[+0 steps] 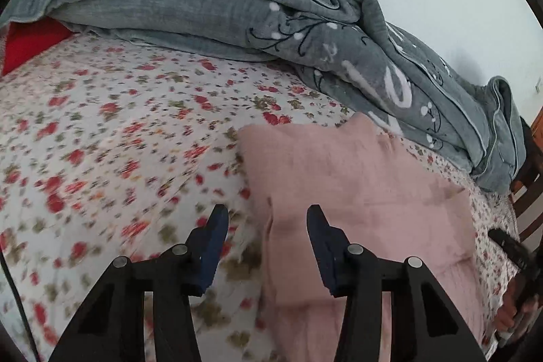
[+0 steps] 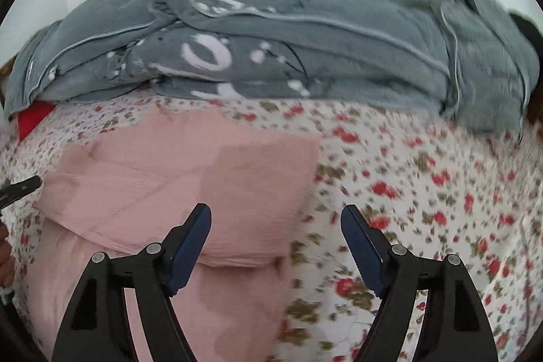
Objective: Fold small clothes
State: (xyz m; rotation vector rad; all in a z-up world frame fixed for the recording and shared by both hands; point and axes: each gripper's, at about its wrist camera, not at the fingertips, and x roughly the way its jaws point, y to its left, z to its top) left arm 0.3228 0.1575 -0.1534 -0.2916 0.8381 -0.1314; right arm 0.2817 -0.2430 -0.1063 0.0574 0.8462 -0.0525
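Note:
A pink garment lies partly folded on the floral bedsheet, with one layer turned over another. My left gripper hovers over the garment's left edge, jaws apart, nothing pinched between the blue pads. In the right wrist view the same pink garment fills the lower left. My right gripper stands open wide above its right edge, one finger over cloth, the other over the sheet. The left gripper's tip shows at the left rim of the right wrist view.
A rumpled grey quilt lies along the far side of the bed against a white wall. A red cushion peeks out under it at the left. Dark wooden furniture stands past the bed's right edge.

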